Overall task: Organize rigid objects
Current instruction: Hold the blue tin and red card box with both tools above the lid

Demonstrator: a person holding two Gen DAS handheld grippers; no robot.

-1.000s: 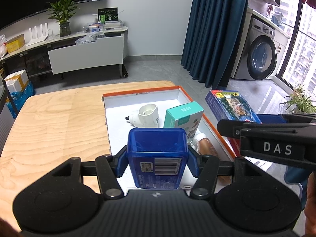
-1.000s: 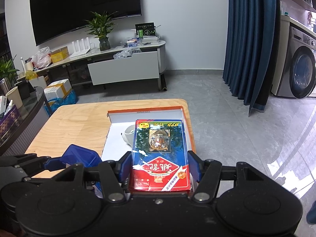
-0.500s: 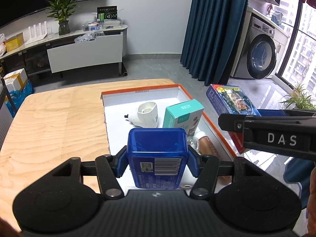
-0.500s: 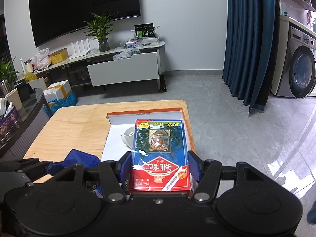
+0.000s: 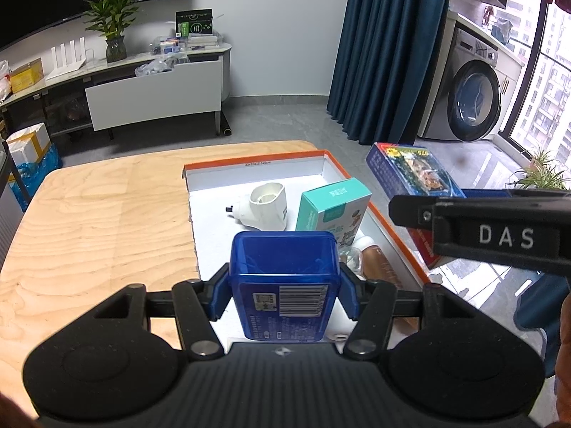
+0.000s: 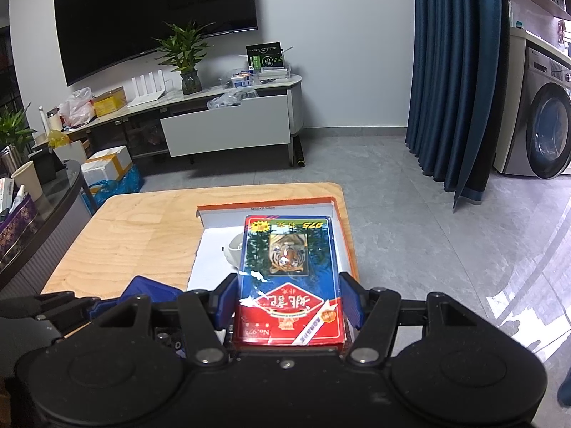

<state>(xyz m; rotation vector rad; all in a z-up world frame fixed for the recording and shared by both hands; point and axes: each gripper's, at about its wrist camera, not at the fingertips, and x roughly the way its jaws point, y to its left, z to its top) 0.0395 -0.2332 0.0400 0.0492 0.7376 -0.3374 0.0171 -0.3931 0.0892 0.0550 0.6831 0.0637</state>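
Left gripper (image 5: 283, 294): matte black frame, two round flat discs at the near corners, ribbed black band across the bottom edge between them. Blue pads (image 5: 218, 294) on the inner faces of both fingers. Black linkage bars with triangular cut-outs; silver screw heads just inside the discs.

Right gripper (image 6: 289, 299): same build, black body, blue pads (image 6: 351, 301), silver screws beside the discs, small silver dot at the centre of the ribbed band. Seen from the left wrist view, its side carries a black bar lettered "DAS" in white.
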